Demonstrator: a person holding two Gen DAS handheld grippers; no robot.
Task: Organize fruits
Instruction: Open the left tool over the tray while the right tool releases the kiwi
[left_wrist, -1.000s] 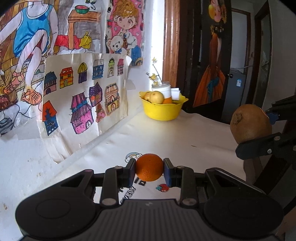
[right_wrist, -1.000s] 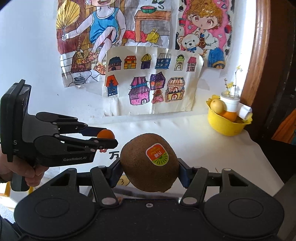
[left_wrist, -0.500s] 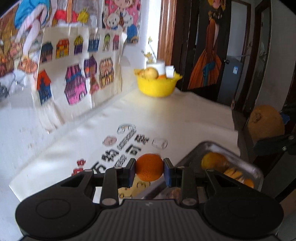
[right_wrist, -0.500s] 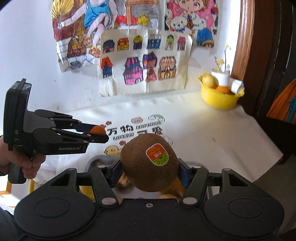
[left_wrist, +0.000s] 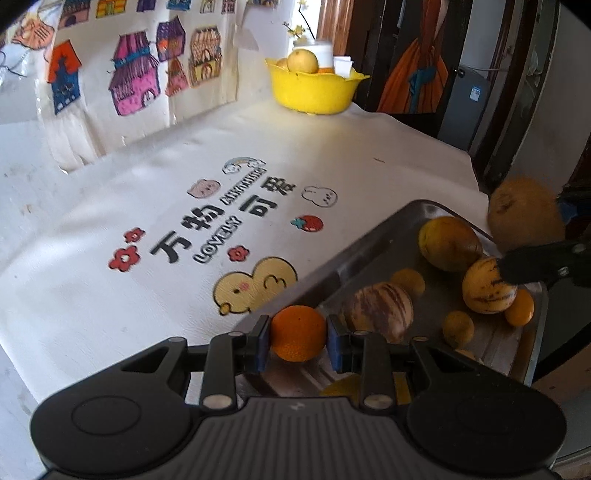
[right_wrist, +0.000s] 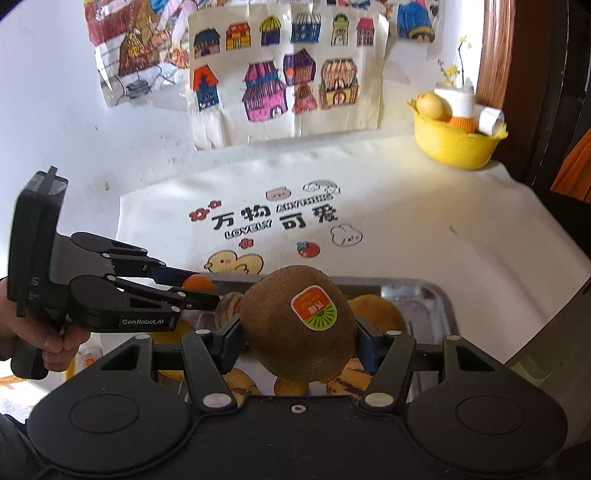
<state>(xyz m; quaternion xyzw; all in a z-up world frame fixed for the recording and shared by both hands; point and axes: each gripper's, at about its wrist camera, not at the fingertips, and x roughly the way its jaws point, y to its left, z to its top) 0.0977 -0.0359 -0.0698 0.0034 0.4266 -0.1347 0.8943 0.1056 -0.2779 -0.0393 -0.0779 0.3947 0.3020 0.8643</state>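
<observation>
My left gripper (left_wrist: 298, 339) is shut on a small orange (left_wrist: 298, 333) and holds it over the near left corner of a metal tray (left_wrist: 384, 236). The tray holds several fruits: a striped melon (left_wrist: 376, 310), a yellow round fruit (left_wrist: 448, 242) and small oranges. My right gripper (right_wrist: 297, 343) is shut on a brown kiwi with a sticker (right_wrist: 297, 325), above the same tray (right_wrist: 439, 299). The kiwi also shows in the left wrist view (left_wrist: 524, 214). The left gripper shows at the left of the right wrist view (right_wrist: 195, 291).
A yellow bowl (left_wrist: 314, 88) with fruit and a white cup stands at the table's far right corner; it also shows in the right wrist view (right_wrist: 454, 144). A white printed cloth (left_wrist: 221, 229) covers the table. Drawings hang on the wall behind. The table edge drops off at the right.
Both grippers have tilted down and lowered toward the table with their fruits. The tray of fruit has come into view beneath them.
</observation>
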